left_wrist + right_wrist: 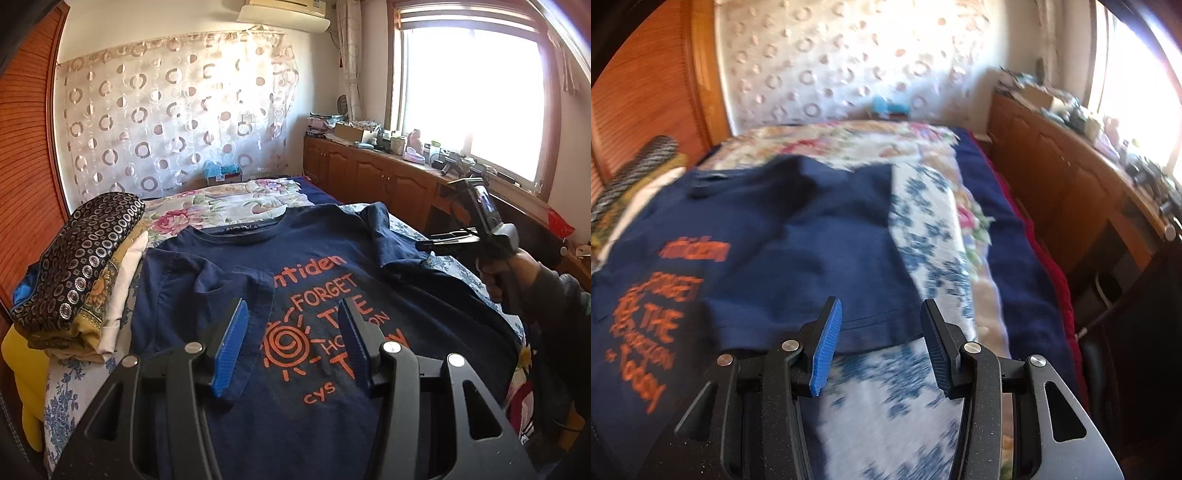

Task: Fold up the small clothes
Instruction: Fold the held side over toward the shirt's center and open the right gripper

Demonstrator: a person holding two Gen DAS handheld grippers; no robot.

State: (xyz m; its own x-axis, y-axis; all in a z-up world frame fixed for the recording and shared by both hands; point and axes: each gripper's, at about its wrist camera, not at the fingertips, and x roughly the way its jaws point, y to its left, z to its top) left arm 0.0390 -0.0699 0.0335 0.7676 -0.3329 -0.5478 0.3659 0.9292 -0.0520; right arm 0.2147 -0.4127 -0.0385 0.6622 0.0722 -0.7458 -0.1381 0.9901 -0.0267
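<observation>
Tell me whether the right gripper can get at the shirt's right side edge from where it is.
Probably yes. The right gripper is open and empty, and the navy T-shirt edge lies flat on the floral sheet just ahead, nothing between.

Both tools look alike: the left gripper [293, 341] and the right gripper [877, 341] have matte black forked frames, round silver screws and ribbed blue pads [825, 350]. The hand [498, 273] emerges from a dark sleeve [554, 291].
</observation>
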